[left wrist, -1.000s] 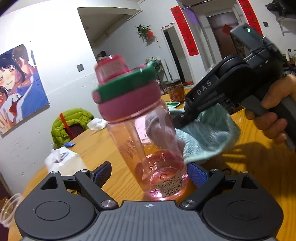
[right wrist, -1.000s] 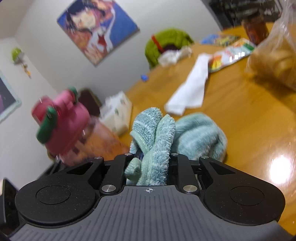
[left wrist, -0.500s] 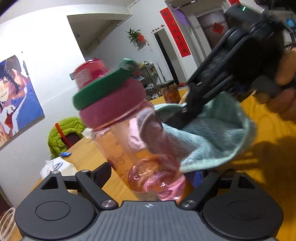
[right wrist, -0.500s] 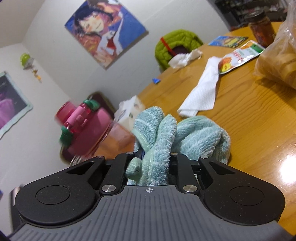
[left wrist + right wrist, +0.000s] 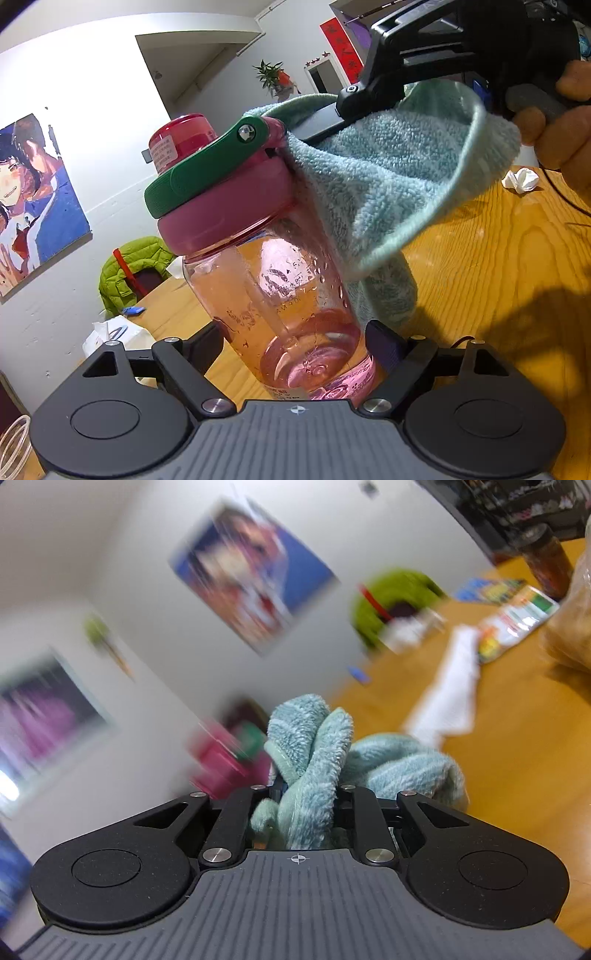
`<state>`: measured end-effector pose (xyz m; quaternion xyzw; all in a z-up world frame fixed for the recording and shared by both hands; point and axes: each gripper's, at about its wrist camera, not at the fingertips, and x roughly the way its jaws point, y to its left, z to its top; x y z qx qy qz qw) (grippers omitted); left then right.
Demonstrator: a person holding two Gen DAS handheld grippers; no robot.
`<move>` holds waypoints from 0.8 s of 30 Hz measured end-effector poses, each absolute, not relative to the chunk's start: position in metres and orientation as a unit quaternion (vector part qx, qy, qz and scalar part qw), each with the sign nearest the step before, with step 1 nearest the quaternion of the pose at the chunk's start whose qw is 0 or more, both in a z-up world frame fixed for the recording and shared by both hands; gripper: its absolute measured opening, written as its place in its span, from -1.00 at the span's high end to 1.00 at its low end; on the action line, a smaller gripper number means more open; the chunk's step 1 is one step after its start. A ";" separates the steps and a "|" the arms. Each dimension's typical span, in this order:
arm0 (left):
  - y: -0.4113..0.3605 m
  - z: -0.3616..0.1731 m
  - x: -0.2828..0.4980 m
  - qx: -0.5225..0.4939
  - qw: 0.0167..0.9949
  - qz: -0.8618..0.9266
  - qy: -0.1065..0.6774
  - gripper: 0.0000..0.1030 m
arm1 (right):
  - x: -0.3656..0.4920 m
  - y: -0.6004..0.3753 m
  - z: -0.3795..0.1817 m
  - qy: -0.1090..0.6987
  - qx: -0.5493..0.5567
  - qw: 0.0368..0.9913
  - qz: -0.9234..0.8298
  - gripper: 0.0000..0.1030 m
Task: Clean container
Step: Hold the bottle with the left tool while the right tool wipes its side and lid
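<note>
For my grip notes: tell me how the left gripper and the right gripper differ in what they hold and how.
The left gripper has just been closing its jaws on the tilted pink bottle, wide apart at its base; the right gripper is clamped nearly shut on the teal cloth. The bottle is rigid and clear; the cloth is soft and bunched. Both grippers are black and hand-held.

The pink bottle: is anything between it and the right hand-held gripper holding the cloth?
Nothing visible stands between. The right hand-held gripper is shut on the blue cloth, and the cloth already lies against the lid and side of the pink bottle.
</note>
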<state>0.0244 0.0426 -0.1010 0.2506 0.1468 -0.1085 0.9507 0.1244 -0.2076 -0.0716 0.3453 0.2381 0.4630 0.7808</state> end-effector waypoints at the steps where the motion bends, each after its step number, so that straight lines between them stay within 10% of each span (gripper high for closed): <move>1: 0.042 -0.099 0.025 0.249 0.951 -0.108 0.147 -0.59 | 0.127 -0.208 -0.074 0.243 0.353 0.772 0.469 0.58; 8: 0.040 -0.098 0.022 0.248 0.951 -0.110 0.147 -0.59 | 0.149 -0.167 -0.109 0.391 0.237 0.809 0.368 0.60; 17: 0.045 -0.099 0.037 0.247 0.951 -0.116 0.147 -0.59 | 0.134 -0.196 -0.082 0.284 0.330 0.784 0.443 0.60; 24: 0.045 -0.099 0.036 0.240 0.952 -0.120 0.146 -0.60 | 0.150 -0.173 -0.107 0.386 0.257 0.800 0.381 0.58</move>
